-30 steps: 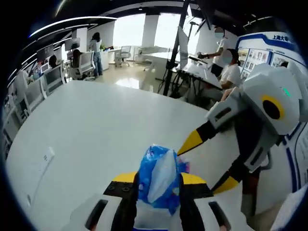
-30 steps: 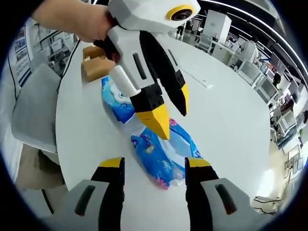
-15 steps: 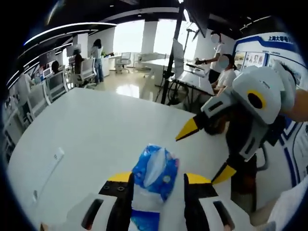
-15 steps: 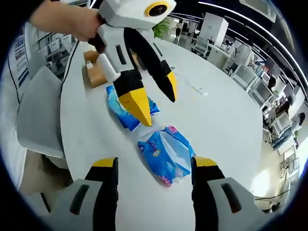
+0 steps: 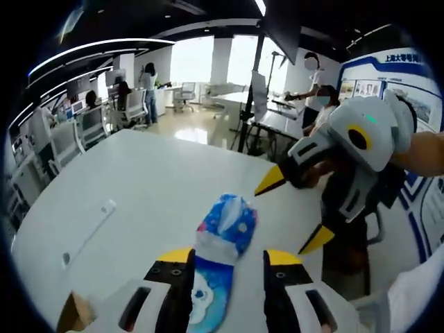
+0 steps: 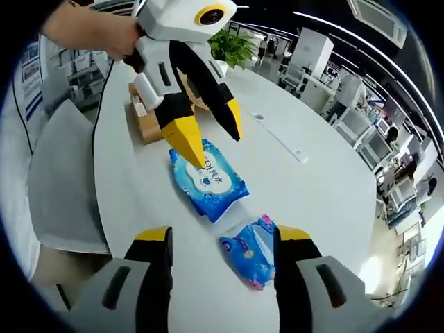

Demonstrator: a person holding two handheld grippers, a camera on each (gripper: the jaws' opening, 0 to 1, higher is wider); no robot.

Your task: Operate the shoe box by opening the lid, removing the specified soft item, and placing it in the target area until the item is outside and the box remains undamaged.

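Packs of wipes now lie flat on the white desk (image 6: 333, 194): a larger blue pack (image 6: 208, 182) and a smaller one (image 6: 251, 251) just beside it, apart from each other. A second ago the left hand-held gripper (image 6: 208, 135) was clenched on the small pack; now its jaws stand apart and empty above the larger pack, so the soft item has been let go and sits outside the box. In the left gripper view the two packs (image 5: 223, 236) lie end to end ahead of the jaws. The right hand-held gripper (image 6: 216, 239) hovers released, the small pack between its tips but untouched. The brown box (image 6: 146, 118) stands well behind, at the desk's edge, seemingly undamaged; the placing looks essentially done.
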